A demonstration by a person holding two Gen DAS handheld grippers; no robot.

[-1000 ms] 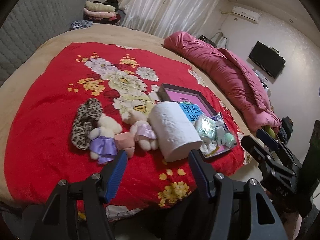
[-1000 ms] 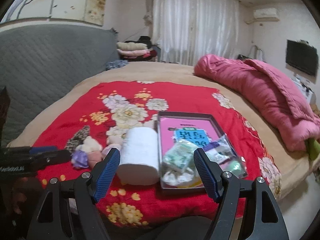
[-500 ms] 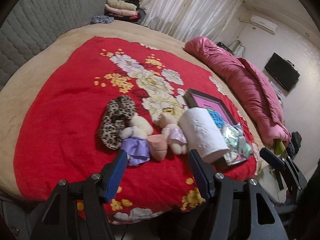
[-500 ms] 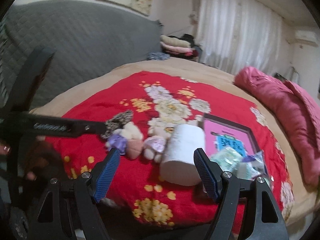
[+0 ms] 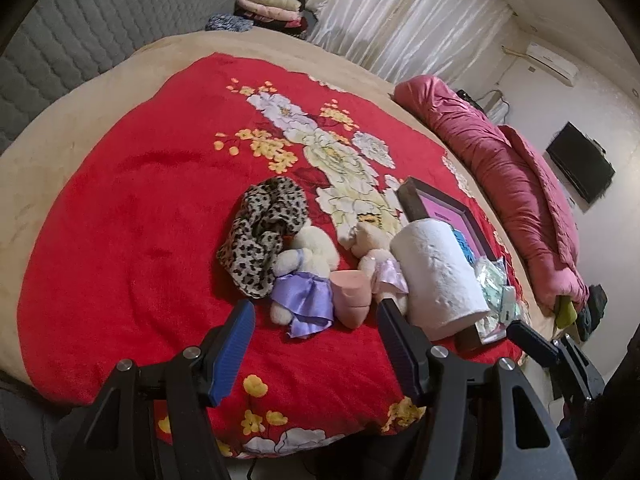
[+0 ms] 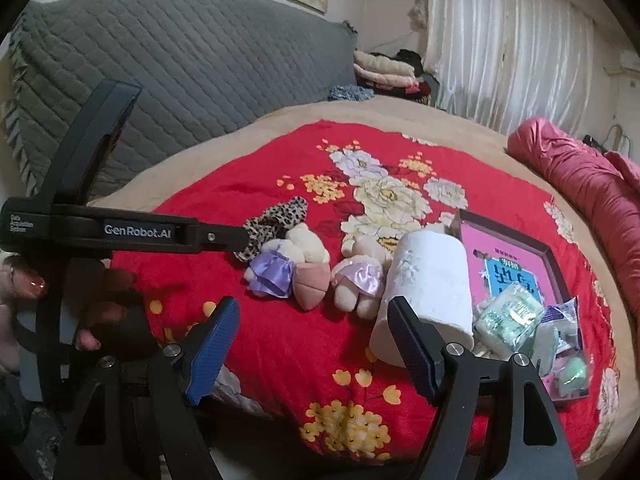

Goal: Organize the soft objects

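On the red floral blanket [image 5: 132, 216] lie a leopard-print cloth [image 5: 260, 236], a cream plush in a purple skirt [image 5: 304, 268], a pink heart-shaped cushion [image 5: 352, 296], a second plush in a pink skirt [image 5: 378, 256] and a white paper roll [image 5: 438, 272]. The same row shows in the right wrist view: cloth [image 6: 276, 220], purple plush [image 6: 280, 264], heart [image 6: 312, 284], pink plush [image 6: 358, 280], roll [image 6: 428, 284]. My left gripper [image 5: 316, 344] is open and empty, just short of the purple plush. My right gripper [image 6: 312, 344] is open and empty, short of the heart.
A dark-framed tray [image 6: 552, 256] with a pink sheet and several wrapped packets [image 6: 512, 316] lies right of the roll. A rolled pink duvet [image 5: 512, 184] lies along the bed's right side. A grey quilted headboard [image 6: 192, 64] stands behind, with folded clothes [image 5: 268, 4] beside it.
Both grippers have swung left and closer to the bed, so the plush toys now sit between the jaws instead of the roll and tray. Both stay open. Nothing on the bed moved.
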